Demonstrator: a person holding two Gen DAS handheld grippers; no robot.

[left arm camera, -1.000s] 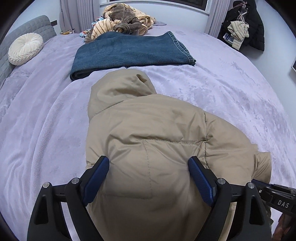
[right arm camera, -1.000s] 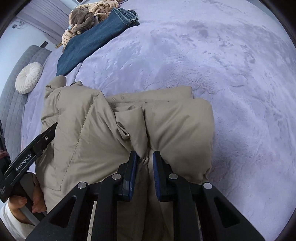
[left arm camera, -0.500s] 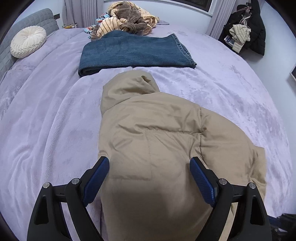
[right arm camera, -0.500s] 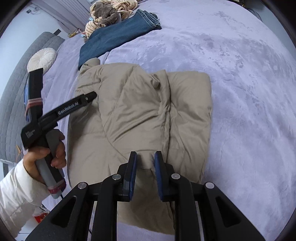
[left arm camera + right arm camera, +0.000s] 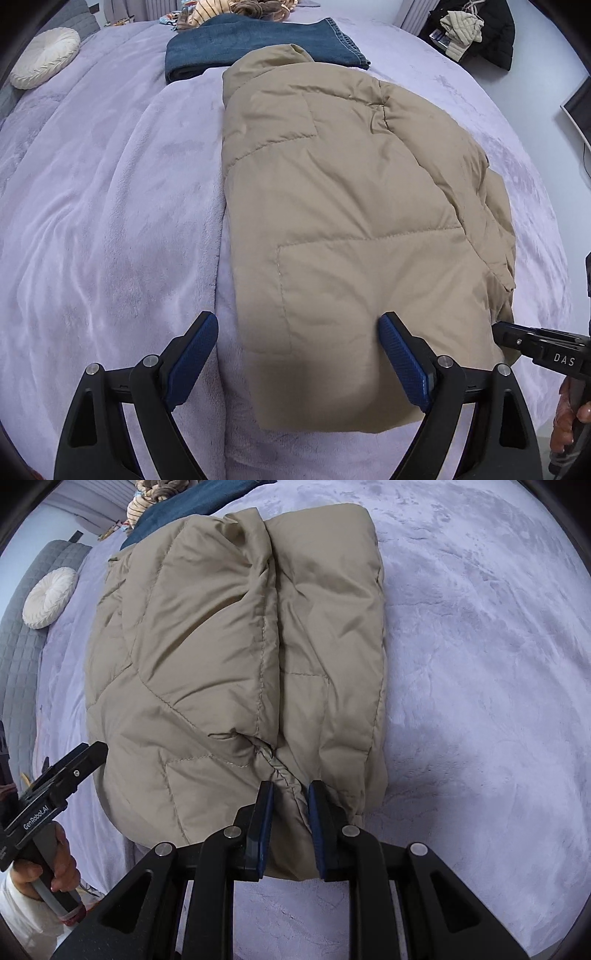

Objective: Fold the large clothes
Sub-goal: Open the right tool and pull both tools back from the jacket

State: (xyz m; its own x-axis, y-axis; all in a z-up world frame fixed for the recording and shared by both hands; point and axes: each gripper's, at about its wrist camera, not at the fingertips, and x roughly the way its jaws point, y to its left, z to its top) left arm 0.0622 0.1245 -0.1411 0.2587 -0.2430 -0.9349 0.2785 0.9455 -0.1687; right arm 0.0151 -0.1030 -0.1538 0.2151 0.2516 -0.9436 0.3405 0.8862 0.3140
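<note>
Right gripper (image 5: 290, 797) pinches beige jacket (image 5: 236, 635) hem (left (image 5: 297, 334) spread).

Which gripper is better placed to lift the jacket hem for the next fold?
Right. The right gripper already has the jacket hem bunched between its narrowly spaced fingers. The left gripper is wide open, straddling the jacket's near left edge and gripping nothing.

jacket (image 5: 343, 206): tan, quilted stitching | bed cover (image 5: 103, 221): pale lilac plush | jeans (image 5: 258, 40): dark blue denim | cushion (image 5: 44, 57): cream, pleated | gripper pads (image 5: 404, 363): blue on black frames
</note>
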